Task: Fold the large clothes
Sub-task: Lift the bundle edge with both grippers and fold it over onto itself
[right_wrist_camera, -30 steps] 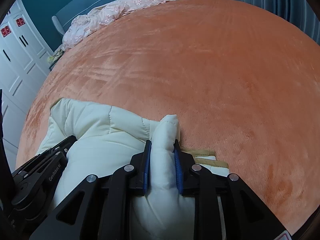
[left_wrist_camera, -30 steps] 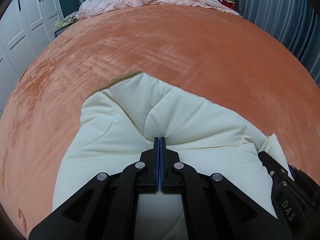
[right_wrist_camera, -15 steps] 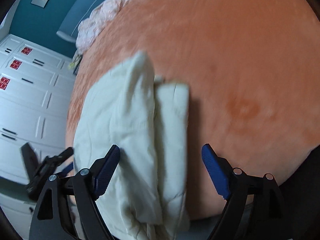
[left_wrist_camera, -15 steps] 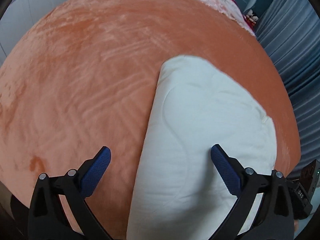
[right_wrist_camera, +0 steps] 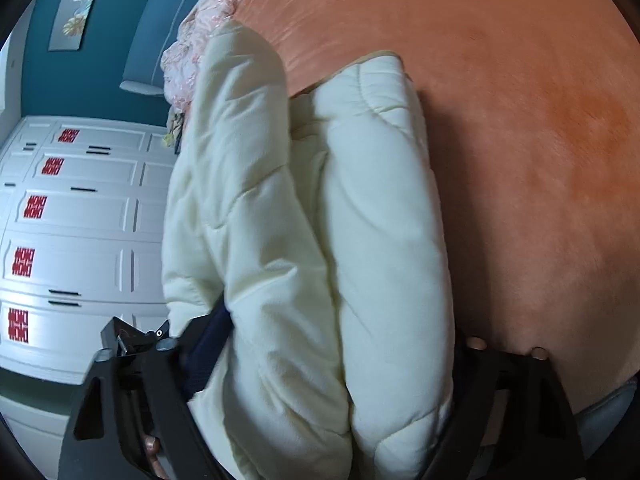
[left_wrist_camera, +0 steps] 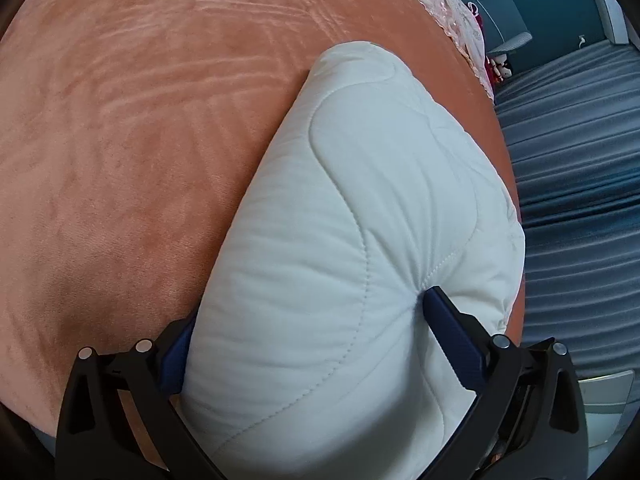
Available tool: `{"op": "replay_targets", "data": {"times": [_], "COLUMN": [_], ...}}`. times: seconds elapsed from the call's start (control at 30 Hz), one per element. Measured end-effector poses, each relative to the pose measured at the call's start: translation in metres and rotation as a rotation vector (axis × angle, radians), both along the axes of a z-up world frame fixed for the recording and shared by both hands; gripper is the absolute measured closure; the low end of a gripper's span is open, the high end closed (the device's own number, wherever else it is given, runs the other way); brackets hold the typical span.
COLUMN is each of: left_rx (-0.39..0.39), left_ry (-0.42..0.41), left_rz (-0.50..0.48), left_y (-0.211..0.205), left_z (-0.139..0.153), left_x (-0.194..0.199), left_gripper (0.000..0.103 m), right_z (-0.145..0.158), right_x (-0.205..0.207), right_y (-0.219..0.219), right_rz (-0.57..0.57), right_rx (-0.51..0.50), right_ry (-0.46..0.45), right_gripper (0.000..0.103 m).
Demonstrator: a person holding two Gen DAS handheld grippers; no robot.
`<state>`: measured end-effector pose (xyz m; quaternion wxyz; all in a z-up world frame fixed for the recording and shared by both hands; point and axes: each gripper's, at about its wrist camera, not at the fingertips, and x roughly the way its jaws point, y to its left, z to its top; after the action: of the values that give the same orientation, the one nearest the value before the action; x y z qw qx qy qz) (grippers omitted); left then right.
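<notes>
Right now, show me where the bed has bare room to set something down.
Free: the wide orange bedspread beyond the folded cream jacket, up to the pink lace bedding at the head. Crowded: the near edge, where the jacket sits by the curtain.

Orange bedspread (left_wrist_camera: 168,128) fills the frame; blue-grey curtains (left_wrist_camera: 572,152) at right, white wardrobe doors (right_wrist_camera: 80,224) left, teal wall (right_wrist_camera: 116,44) above.

Soft daylight, strong fisheye bulge, dark corners

Orange bedspread (left_wrist_camera: 160,140) — white wardrobe (right_wrist_camera: 80,240), grey curtain (left_wrist_camera: 580,160)
</notes>
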<state>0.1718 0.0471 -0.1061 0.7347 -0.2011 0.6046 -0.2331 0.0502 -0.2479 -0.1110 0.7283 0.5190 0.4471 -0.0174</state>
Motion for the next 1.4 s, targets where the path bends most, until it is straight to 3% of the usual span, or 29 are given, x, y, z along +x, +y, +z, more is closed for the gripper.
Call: {"op": "replay_targets", "data": {"times": [0.07, 0.17, 0.3, 0.43, 0.57, 0.7, 0.9, 1.07, 1.4], "left_rx": [0.014, 0.026, 0.049, 0.001, -0.035, -0.046, -0.032, -0.034, 0.012], "left_ry": [-0.039, -0.117, -0.3, -0.485, -0.596, -0.646, -0.668, -0.613, -0.499], "left_rz": [-0.01, -0.031, -0.08, -0.082, -0.06, -0.025, 0.034, 0.079, 0.083], "left_y": [-0.003, -0.004, -0.011, -0.007, -0.003, 0.008, 0.03, 0.046, 0.045], "left_z": [0.01, 0.033, 0.087, 0.148, 0.193, 0.215, 0.206, 0.172, 0.097], "left_x": [-0.002, -0.007, -0.016, -0.009, 0.018, 0.062, 0.118, 0.161, 0.206], "left_gripper": [0.017, 0.034, 0.039, 0.04, 0.039, 0.039, 0.039, 0.039, 0.039], "right_z": [0.012, 0.04, 0.096, 0.154, 0.202, 0.223, 0.211, 0.181, 0.108], "right_x": [0.003, 0.008, 0.018, 0.038, 0.08, 0.13, 0.185, 0.226, 0.273], "right_y": [0.001, 0.004, 0.014, 0.018, 0.024, 0.034, 0.048, 0.059, 0.068], "right_rz": [0.028, 0.062, 0.075, 0.079, 0.107, 0.151, 0.223, 0.277, 0.311], "right_rx": [-0.042, -0.13, -0.284, -0.366, -0.419, -0.46, -0.492, -0.498, -0.493], "right_ry": [-0.011, -0.044, -0.15, -0.302, -0.417, -0.472, -0.492, -0.455, -0.334], "right_gripper": [0.052, 0.063, 0.064, 0.064, 0.064, 0.064, 0.064, 0.064, 0.064]}}
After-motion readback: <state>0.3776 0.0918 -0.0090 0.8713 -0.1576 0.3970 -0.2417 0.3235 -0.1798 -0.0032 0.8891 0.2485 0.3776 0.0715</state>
